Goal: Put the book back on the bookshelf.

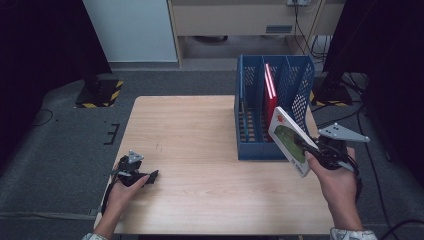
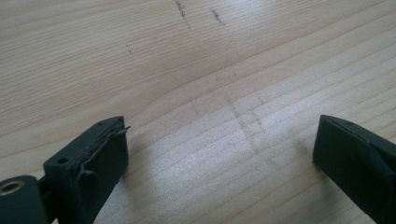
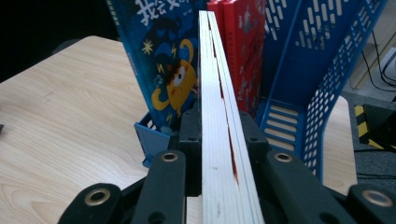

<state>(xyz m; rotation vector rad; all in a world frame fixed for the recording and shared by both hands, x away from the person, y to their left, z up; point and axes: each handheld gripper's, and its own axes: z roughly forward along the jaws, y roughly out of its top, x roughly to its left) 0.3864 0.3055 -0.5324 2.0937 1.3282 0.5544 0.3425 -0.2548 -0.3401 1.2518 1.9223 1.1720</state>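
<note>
Item: thin white-covered picture book, green and red artwork on its cover, carried tilted in the air at 3 o'clock, just in front of the rack's open side.
Right claw: clamped on the book's page edge, one jaw on each cover.
Left claw: jaws apart with nothing between them, resting low over the bare worktop at 8 o'clock.
Destination, as judged: blue perforated file rack at 1 o'clock, divided into slots.
Already shelved: red book upright in a middle slot; blue cartoon-covered book in the slot beside it, seen from the right gripper view.
Step in hand, as judged: lining the book up with a free slot.
Risk one: the book's leading corner catches a divider or the red book, because of its tilt.
Risk two: the book pivots in the claw, since the grip sits at one edge.
Risk three: the light rack slides, as nothing braces it.
</note>
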